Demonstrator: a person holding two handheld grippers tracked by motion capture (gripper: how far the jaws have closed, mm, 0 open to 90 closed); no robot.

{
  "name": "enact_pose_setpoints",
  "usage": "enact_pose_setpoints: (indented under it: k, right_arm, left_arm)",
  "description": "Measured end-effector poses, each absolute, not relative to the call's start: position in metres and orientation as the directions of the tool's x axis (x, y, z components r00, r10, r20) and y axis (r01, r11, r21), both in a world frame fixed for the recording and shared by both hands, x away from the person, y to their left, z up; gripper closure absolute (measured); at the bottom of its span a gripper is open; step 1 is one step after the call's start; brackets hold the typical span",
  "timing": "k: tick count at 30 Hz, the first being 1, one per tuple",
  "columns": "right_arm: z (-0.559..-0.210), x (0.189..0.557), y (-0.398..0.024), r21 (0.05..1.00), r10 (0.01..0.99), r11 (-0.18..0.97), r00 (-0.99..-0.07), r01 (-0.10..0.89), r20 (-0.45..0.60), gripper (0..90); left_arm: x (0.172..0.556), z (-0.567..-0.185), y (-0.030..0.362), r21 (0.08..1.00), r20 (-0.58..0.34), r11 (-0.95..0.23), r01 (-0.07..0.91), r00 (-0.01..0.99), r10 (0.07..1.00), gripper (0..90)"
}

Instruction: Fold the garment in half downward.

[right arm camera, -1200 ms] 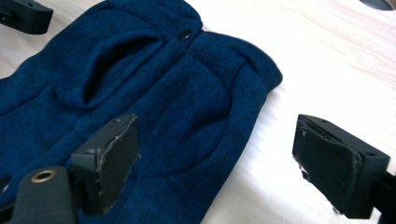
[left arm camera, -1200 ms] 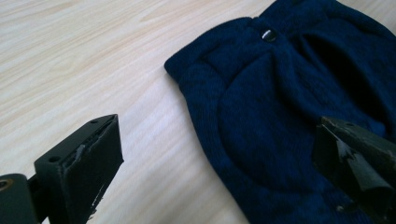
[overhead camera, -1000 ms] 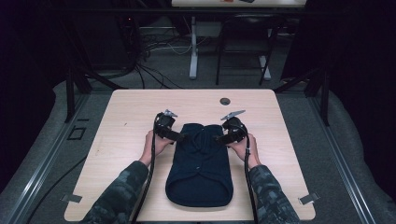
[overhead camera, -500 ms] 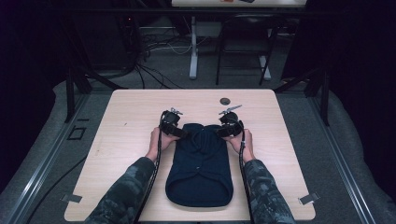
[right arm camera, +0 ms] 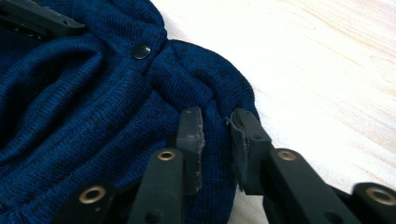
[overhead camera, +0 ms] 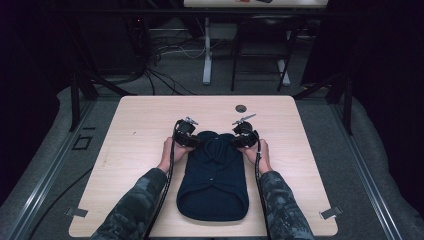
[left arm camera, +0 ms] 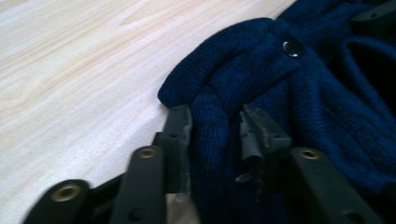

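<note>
two tools (overhead camera: 186, 134) (overhead camera: 245, 136) pinching sweater (overhead camera: 214, 175) shoulder edges, jaws just closing

No text, label, brand, number or sign can be read anywhere, neither on the dark blue knitted garment (overhead camera: 214, 175) nor on the pale wooden desk (overhead camera: 135, 130).

The person wears long camouflage sleeves (overhead camera: 140, 200) in grey-green blotches. The left gripper (overhead camera: 192, 141) and right gripper (overhead camera: 239, 140) are black, each trailing a thin black cable (overhead camera: 169, 172) along the forearm. Their flat black jaws carry brass-ringed rivets (left arm camera: 147, 152), and a small grey plate (overhead camera: 244, 119) tops each.
</note>
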State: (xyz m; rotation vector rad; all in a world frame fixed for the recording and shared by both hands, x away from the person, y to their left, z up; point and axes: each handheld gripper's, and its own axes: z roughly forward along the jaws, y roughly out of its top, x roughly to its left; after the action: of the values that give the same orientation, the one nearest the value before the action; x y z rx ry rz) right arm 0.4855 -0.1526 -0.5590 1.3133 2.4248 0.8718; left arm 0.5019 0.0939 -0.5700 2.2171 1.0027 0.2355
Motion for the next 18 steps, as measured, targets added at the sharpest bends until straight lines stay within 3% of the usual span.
enact_pose_setpoints:
  k: [4,12,18]
  right_arm:
    - [-0.556,0.483,-0.155,0.618,0.829,0.421,-0.559,0.664,0.035,81.6]
    - [-0.554,0.476,-0.162,0.648,0.828,0.406,-0.559,0.645,0.038,82.5]
    - [-0.532,0.462,-0.163,0.69,0.814,0.423,-0.58,0.587,-0.005,82.7]
  left_arm:
    - [0.5,-0.568,0.092,0.647,-0.089,-0.486,0.587,0.692,0.716,72.2]
    - [0.493,-0.558,0.088,0.668,-0.067,-0.493,0.558,0.704,0.707,73.6]
    - [0.483,-0.538,0.087,0.705,-0.042,-0.495,0.508,0.727,0.686,73.8]
